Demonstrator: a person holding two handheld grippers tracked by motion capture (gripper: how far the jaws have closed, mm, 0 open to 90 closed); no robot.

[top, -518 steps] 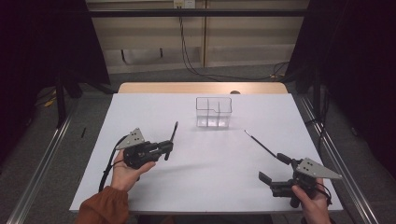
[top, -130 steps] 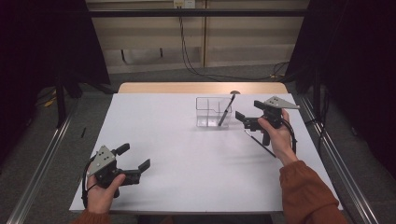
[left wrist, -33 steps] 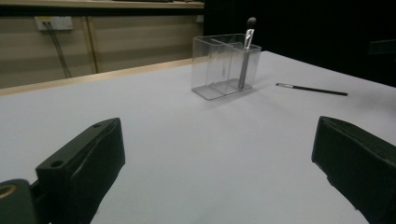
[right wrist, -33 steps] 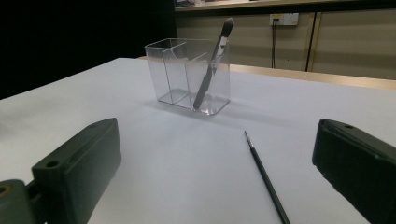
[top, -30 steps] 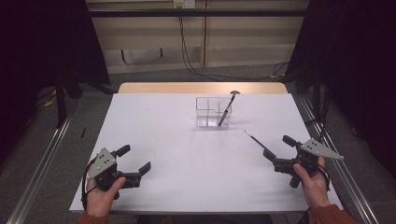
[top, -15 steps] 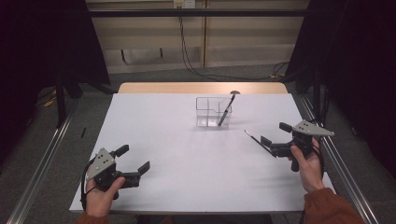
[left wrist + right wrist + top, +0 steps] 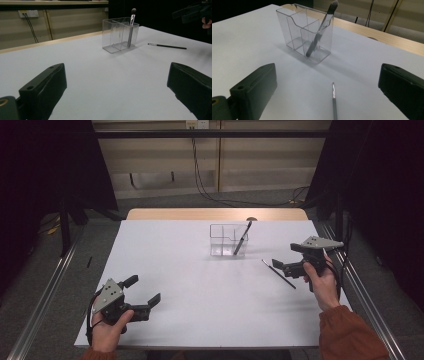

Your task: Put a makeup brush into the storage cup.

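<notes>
Since half a second earlier, the right tongs (image 7: 278,266) had slid forward and inward along the right edge of the surface (image 7: 170,250), drawing up to the thin brush (image 7: 278,273) lying there. They were held low in the person's right hand (image 7: 320,282), forearm coming in from the near right corner, with the jaws spread wide and empty and pointing toward the middle. In the right gripper view the thin brush (image 7: 334,101) lay flat between the two spread jaws, its tip aimed at the clear organizer (image 7: 305,32).

The left tongs (image 7: 142,295) sat near the near left corner, gripped in the left hand (image 7: 107,327), jaws likewise released and holding nothing.

The clear organizer (image 7: 228,240) stood toward the far edge, a little right of centre, with a larger makeup brush (image 7: 242,238) leaning tilted in its right-hand compartment, bristles up. The thin brush lay well apart from it, between the organizer and the right edge.

White surface stretched bare across the middle and whole left half, leaving open room all round the thin brush.
</notes>
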